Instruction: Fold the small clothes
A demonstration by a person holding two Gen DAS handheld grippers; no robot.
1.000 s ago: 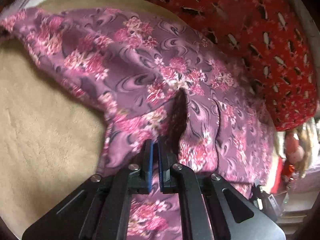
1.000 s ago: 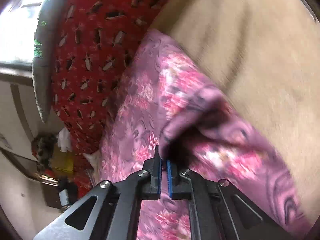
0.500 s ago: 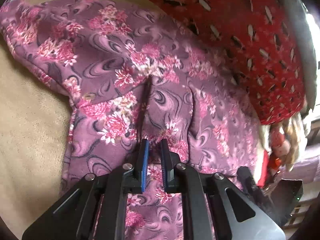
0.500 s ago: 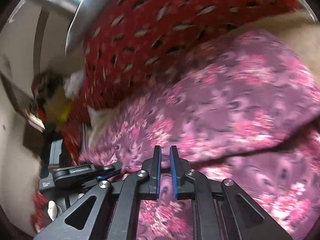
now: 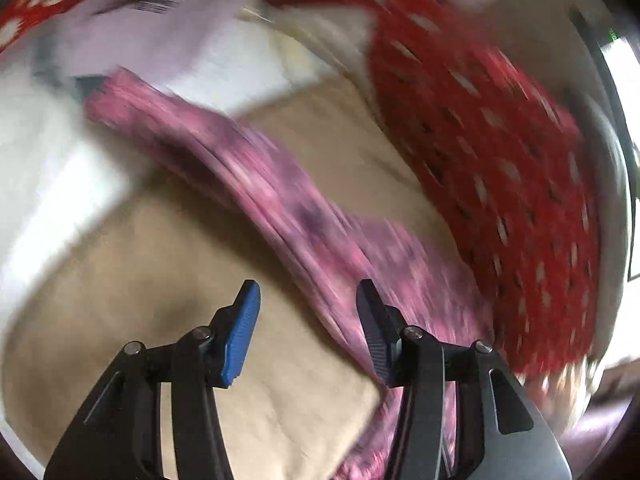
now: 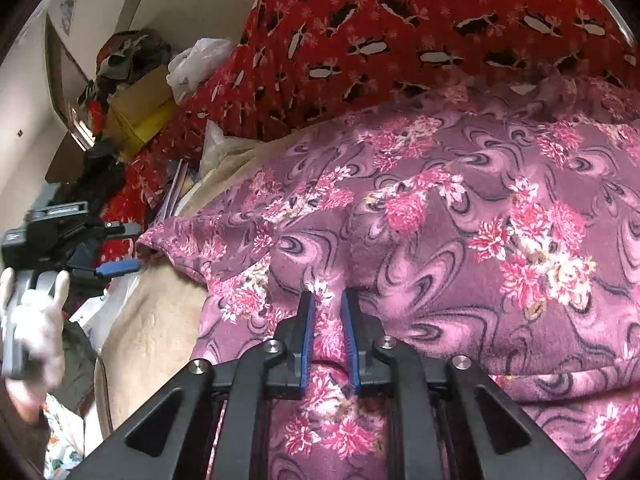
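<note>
a purple garment with pink flowers (image 6: 460, 240) lies spread over a beige blanket (image 6: 152, 328), its far edge against a red patterned cloth (image 6: 400, 32) behind it.

the right tool (image 6: 328, 300) sits low over the garment's near part. its blue-padded fingers (image 6: 307, 332) stand a narrow gap apart, and a small ridge of the flowered fabric rises between them. whether the pads actually pinch that ridge cannot be told, so its state is unclear.

the left wrist view is heavily blurred. the left tool (image 5: 306, 292) is wide apart, with nothing between its fingers, one blue pad (image 5: 240, 332) showing on the left. it hangs above the bare beige blanket (image 5: 160, 260), just beside the garment (image 5: 304, 216), which runs as a long purple-pink band from upper left to lower right. the red cloth (image 5: 500, 160) fills the right side.

in the right wrist view the left tool (image 6: 120, 248) shows at the far left edge, held in a gloved hand (image 6: 36, 320), near the garment's left corner but apart from it. a yellow box (image 6: 140, 116) and a white plastic bag (image 6: 196, 64) sit among clutter at the upper left.
</note>
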